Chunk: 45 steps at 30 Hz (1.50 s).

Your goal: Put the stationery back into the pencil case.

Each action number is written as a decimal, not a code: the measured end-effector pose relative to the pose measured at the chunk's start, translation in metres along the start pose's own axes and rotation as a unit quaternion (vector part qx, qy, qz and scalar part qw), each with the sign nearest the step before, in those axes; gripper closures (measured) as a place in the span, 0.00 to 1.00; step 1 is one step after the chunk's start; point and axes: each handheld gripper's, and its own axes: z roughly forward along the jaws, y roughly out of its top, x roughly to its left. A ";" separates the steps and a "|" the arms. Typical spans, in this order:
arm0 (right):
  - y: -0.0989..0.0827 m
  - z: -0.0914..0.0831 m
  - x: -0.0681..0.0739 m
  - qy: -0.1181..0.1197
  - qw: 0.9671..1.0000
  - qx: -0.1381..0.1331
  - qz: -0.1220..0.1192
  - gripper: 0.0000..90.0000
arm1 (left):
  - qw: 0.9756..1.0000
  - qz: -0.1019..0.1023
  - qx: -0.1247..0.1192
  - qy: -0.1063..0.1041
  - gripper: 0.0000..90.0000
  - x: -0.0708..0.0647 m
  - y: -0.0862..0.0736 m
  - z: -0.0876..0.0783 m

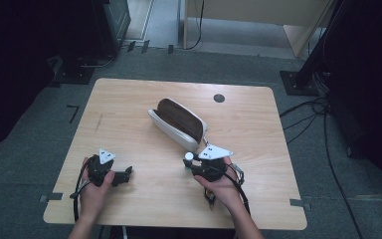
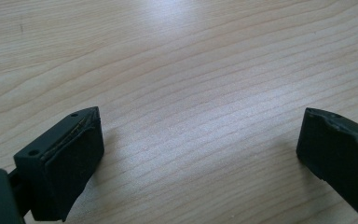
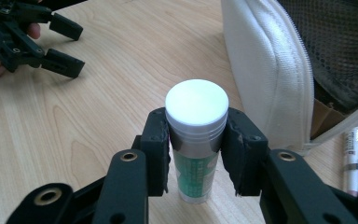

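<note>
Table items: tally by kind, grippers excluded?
Pouch: 1, white, unzipped, dark mesh lining
Tube: 1, white cap, green label, clamped upright in the right gripper, its fingers pressing both sides
Pen-like stick: 1, lying beside the pouch
Total: 3

In the right gripper view, the white pouch (image 3: 270,79) runs off the frame at 1 o'clock; a pen-like item (image 3: 353,156) beneath it, at 4 o'clock, is partly hidden, its print unreadable.
</note>
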 end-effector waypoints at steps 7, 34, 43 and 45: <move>-0.001 -0.003 -0.003 -0.006 1.000 -0.007 0.015 0.72 | 1.000 0.000 0.000 0.000 0.01 0.000 0.000 0.000; 0.028 -0.035 -0.021 -0.021 0.998 -0.045 0.039 0.72 | 1.000 0.001 0.000 0.000 0.01 0.000 0.000 0.000; 0.040 -0.046 -0.027 -0.024 0.997 -0.059 0.042 0.72 | 1.000 0.000 0.000 0.000 0.01 0.000 0.000 0.000; 0.044 -0.048 -0.028 -0.029 0.997 -0.063 0.043 0.72 | 1.000 0.001 0.001 0.000 0.01 0.000 0.000 0.000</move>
